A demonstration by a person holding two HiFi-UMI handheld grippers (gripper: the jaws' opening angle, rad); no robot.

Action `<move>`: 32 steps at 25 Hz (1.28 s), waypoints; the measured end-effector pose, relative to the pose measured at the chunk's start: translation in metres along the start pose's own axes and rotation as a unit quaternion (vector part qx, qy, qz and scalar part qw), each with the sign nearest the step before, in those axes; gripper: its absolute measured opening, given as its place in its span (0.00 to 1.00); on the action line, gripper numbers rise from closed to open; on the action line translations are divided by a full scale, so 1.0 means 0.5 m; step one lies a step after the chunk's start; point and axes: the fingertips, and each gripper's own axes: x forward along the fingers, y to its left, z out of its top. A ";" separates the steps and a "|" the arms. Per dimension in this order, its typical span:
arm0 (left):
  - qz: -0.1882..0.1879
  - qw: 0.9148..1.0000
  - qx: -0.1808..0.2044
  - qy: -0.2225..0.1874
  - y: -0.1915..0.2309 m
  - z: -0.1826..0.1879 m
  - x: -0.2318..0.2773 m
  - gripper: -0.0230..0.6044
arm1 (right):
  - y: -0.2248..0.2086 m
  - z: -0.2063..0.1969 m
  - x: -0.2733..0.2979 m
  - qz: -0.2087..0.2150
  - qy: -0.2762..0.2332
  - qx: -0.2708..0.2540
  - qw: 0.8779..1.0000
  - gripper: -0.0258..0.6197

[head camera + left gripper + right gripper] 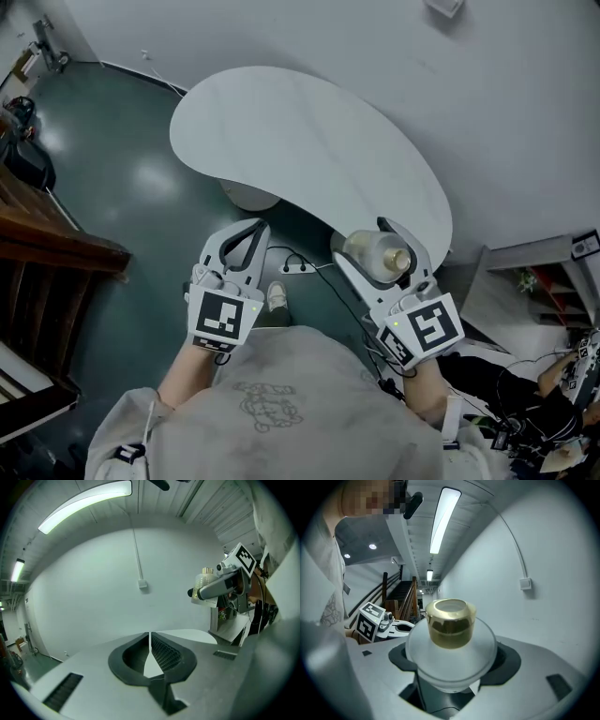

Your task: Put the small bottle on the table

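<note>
small frosted-glass bottle with gold cap [450,639] clamped in right tongs [361,242], held in air by near edge of white kidney-shaped counter [309,141]. left tongs [246,232] pressed together, empty, alongside. step: carrying. next: reach over counter, lower bottle base-down, then release.

The person wears a pale grey top [265,405] with a faint line-drawn print on the chest, matching long sleeves [127,427], and a white shoe [276,297]. The left gripper [251,228] and the right gripper [362,242] are alike: a white casing, two curved, tapering fingers [93,663] lined with black ribbed pads [165,654], dark slotted vents [63,691] on the upper faces, and a cube [223,319] at the rear bearing black-and-white square markers, a small green light at its edge
</note>
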 end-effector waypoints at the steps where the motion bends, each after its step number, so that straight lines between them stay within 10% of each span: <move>1: -0.001 1.000 -0.001 -0.001 0.013 0.001 0.011 0.08 | -0.007 0.004 0.015 -0.002 0.000 0.000 1.000 0.57; 32: 0.038 0.999 -0.014 0.006 0.085 0.058 0.213 0.08 | -0.222 0.037 0.177 0.035 0.019 -0.020 0.999 0.57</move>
